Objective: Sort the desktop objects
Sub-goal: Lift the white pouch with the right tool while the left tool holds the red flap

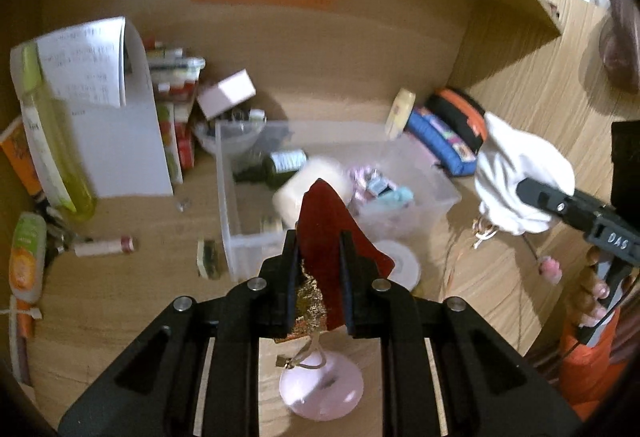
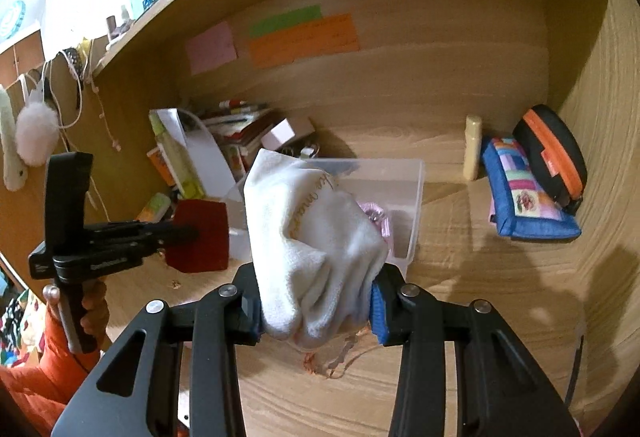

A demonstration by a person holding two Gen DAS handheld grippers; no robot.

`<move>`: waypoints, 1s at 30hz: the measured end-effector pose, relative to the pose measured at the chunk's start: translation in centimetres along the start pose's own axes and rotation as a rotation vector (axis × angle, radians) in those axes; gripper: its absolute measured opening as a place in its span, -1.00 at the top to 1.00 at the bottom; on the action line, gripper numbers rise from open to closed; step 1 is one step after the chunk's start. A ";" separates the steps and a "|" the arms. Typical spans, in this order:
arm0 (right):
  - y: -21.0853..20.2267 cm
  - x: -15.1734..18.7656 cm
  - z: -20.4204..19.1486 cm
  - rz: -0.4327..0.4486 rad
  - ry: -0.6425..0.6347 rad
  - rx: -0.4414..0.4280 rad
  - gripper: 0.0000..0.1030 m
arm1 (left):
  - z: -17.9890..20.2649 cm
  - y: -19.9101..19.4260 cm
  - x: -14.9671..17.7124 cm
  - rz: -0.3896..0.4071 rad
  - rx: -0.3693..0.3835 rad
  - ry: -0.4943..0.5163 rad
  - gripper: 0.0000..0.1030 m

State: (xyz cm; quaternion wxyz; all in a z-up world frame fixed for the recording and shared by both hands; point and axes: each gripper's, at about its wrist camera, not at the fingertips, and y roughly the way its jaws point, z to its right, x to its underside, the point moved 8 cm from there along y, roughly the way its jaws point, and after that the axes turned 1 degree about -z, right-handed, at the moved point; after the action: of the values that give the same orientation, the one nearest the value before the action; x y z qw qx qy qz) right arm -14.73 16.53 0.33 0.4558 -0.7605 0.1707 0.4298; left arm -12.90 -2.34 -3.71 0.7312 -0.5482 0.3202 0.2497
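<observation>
- The left gripper [image 1: 320, 257] pinches a dark red pouch [image 1: 326, 221] with a gold trim; the pouch stands up between the pads, off the desk [image 1: 120, 297]
- In the right view the same pouch [image 2: 200, 235] sticks out sideways from the left gripper [image 2: 188, 233], left of the clear bin [image 2: 416, 197]
- The right gripper [image 2: 316, 311] is clamped on a white cloth [image 2: 316, 233], bunched between the pads and raised in front of the bin
- From the left wrist the cloth [image 1: 516, 173] hangs at the right gripper [image 1: 532, 189], right of the bin [image 1: 228, 205]
- The bin holds a dark bottle [image 1: 280, 163], a cream roll [image 1: 308, 183] and small pastel items
- A blue patchwork pouch [image 2: 524, 193] and a black-and-orange case [image 2: 552, 153] lie against the right wall, well apart from the bin
- A yellow bottle [image 1: 52, 141] leans at the left beside papers [image 1: 116, 125]
- A pink disc [image 1: 320, 389] lies on the desk under the left gripper
</observation>
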 end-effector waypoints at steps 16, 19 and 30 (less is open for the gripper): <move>3.8 -3.1 1.0 0.002 0.037 0.038 0.30 | 1.7 3.4 -5.5 0.043 -0.029 0.030 0.66; 5.2 -3.3 1.4 -0.021 0.038 0.051 0.30 | 1.8 5.3 -5.9 0.015 -0.023 0.035 0.66; 10.4 -2.0 3.8 -0.142 0.078 0.061 0.30 | 2.3 12.3 -5.0 -0.126 -0.011 0.052 0.66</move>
State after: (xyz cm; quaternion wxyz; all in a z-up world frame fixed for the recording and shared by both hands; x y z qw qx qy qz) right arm -24.57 13.99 -4.60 0.5012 -0.7725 0.1469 0.3612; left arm -24.66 3.20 -7.42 0.7339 -0.5775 0.3027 0.1904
